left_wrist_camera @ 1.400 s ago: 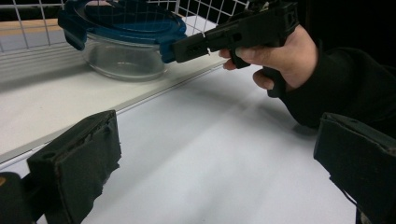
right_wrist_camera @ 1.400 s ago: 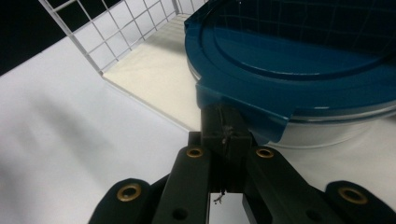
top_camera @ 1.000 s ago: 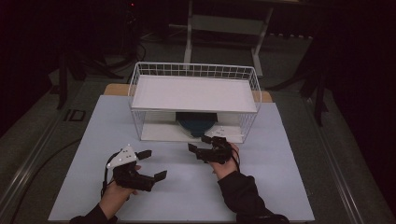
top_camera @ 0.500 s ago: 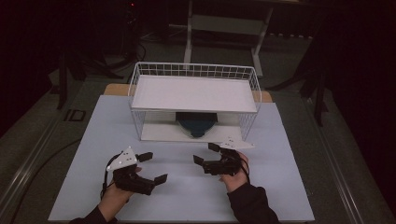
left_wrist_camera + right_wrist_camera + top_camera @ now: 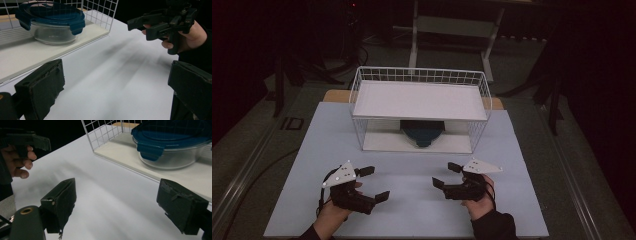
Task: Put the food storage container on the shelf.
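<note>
Our left tongs and right tongs hover open and empty over the white bench, well apart from the blue-lidded glass container on the wire rack's lower shelf. Reaching in, we could snag the mesh. The upper shelf hides most of the container.

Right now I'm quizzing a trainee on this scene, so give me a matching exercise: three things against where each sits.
Things:
1. glass container
2. left gripper
3. right gripper

Places:
A. near the table's front, right of centre
B. on the lower shelf of the wire rack
C. near the table's front, left of centre

Pairs: 1-B, 2-C, 3-A
</note>
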The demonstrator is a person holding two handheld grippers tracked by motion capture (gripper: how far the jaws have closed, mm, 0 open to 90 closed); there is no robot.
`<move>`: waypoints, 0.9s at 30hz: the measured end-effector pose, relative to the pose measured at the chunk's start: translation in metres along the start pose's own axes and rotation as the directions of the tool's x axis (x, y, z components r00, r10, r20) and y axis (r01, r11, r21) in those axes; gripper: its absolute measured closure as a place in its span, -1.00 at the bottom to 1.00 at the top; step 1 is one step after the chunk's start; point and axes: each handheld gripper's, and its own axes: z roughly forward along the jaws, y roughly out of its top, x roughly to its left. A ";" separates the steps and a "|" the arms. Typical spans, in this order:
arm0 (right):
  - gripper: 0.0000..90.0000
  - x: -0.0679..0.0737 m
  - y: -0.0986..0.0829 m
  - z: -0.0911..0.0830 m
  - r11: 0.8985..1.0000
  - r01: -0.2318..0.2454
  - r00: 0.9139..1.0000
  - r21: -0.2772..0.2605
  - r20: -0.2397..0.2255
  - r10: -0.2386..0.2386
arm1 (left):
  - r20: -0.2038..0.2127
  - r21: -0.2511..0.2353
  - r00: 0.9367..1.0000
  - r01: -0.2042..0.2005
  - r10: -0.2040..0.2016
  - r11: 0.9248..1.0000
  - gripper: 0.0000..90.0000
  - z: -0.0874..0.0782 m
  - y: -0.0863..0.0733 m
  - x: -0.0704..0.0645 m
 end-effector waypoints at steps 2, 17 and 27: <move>-0.65 0.000 -0.001 -0.003 1.000 0.002 1.000 0.002 0.002 -0.002 | -0.004 0.002 1.000 -0.005 0.005 1.000 -0.98 -0.001 0.000 -0.001; -0.62 -0.002 -0.021 -0.037 1.000 0.009 0.999 0.009 0.047 -0.009 | -0.007 0.008 1.000 -0.007 0.007 1.000 -0.98 -0.009 -0.005 -0.004; -0.62 -0.009 -0.034 -0.052 1.000 0.004 0.998 0.030 0.057 -0.006 | -0.014 0.012 1.000 -0.005 0.005 1.000 -0.98 -0.010 -0.007 -0.002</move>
